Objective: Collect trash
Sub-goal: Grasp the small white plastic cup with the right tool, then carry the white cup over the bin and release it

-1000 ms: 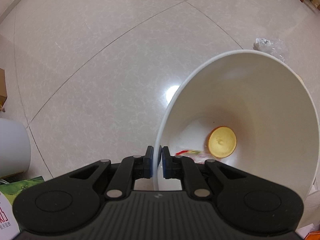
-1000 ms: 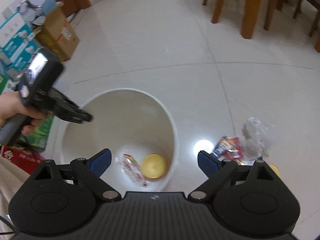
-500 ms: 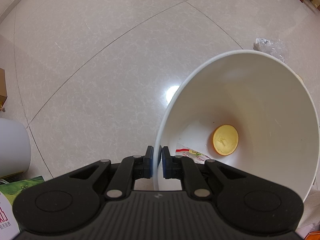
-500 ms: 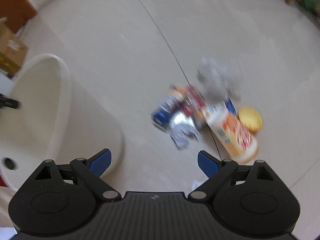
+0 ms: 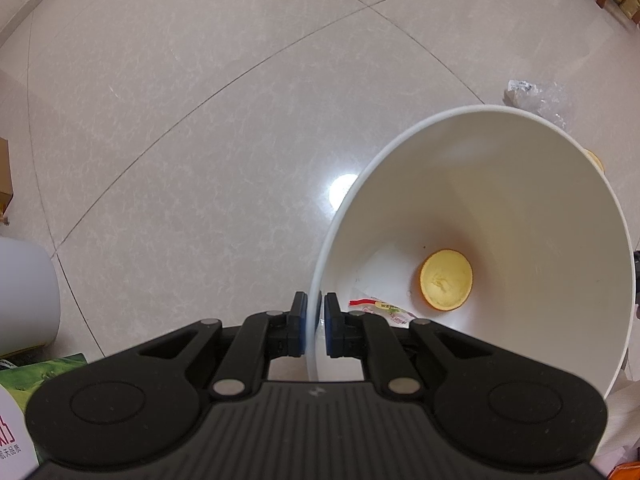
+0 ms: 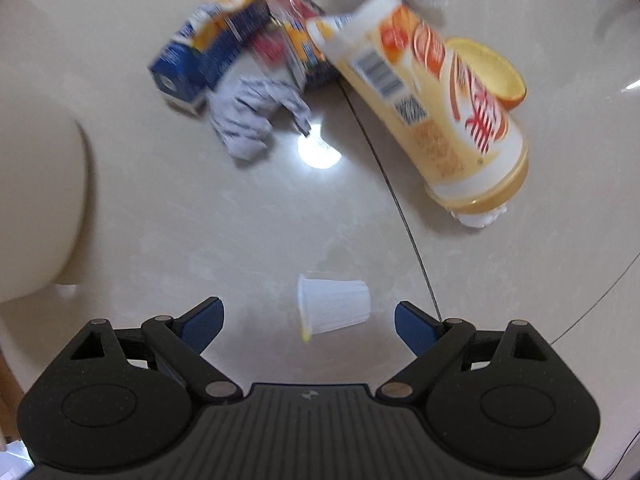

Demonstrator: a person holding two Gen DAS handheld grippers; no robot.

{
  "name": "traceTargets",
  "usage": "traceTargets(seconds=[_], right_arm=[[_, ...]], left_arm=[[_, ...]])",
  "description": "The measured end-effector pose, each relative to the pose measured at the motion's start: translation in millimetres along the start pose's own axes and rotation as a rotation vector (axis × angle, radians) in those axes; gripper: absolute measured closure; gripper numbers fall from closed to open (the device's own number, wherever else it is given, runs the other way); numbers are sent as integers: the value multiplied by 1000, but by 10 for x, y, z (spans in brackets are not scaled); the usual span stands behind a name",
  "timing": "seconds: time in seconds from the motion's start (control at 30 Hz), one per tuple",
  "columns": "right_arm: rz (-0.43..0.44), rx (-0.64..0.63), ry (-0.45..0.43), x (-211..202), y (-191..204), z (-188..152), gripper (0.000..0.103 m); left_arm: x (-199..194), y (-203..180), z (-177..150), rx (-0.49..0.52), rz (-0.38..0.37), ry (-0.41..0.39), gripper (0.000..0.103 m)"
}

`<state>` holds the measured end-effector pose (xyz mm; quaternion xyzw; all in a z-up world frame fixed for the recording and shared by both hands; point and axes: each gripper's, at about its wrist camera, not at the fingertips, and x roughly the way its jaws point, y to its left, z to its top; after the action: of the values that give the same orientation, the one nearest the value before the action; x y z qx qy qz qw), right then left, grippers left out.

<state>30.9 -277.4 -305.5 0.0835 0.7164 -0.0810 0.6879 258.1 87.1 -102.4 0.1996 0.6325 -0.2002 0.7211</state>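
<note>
Left tool (image 5: 316, 322) clamped on bin rim (image 5: 320, 280).

Right gripper (image 6: 310, 322) wide open above small white cup (image 6: 334, 306) lying sideways — bottle (image 6: 432, 116), carton (image 6: 208, 52) beyond.

A white bin (image 5: 560, 208) holds an orange peel (image 5: 446, 280) and a wrapper (image 5: 380, 307); on the floor lie a small white cup (image 6: 334, 307) on its side, a bottle (image 6: 436, 116), a blue carton (image 6: 208, 52).
</note>
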Motion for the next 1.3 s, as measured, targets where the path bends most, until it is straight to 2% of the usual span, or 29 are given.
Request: traceTargets(seconds=[0.37, 0.53, 0.57, 0.7, 0.83, 1.03, 1.17, 1.3], right_arm=[[3, -12, 26, 308, -46, -21, 27], [-4, -22, 44, 324, -8, -73, 53], [-18, -26, 49, 344, 10, -77, 56], [-51, -31, 39, 317, 51, -82, 57], [-47, -28, 34, 206, 78, -69, 57], [-31, -75, 7, -241, 283, 61, 57], [-39, -184, -52, -805, 486, 136, 57], [0, -250, -128, -1469, 696, 221, 57]], left_arm=[[1, -19, -1, 2, 4, 0, 96], [0, -20, -1, 1, 4, 0, 96], [0, -20, -1, 1, 3, 0, 96], [0, -19, -6, 1, 4, -2, 96], [2, -20, -9, 1, 3, -1, 96], [4, -43, 5, 10, 12, 0, 96], [7, -39, 1, 4, 9, -2, 96], [0, -39, -8, 0, 10, -2, 96]])
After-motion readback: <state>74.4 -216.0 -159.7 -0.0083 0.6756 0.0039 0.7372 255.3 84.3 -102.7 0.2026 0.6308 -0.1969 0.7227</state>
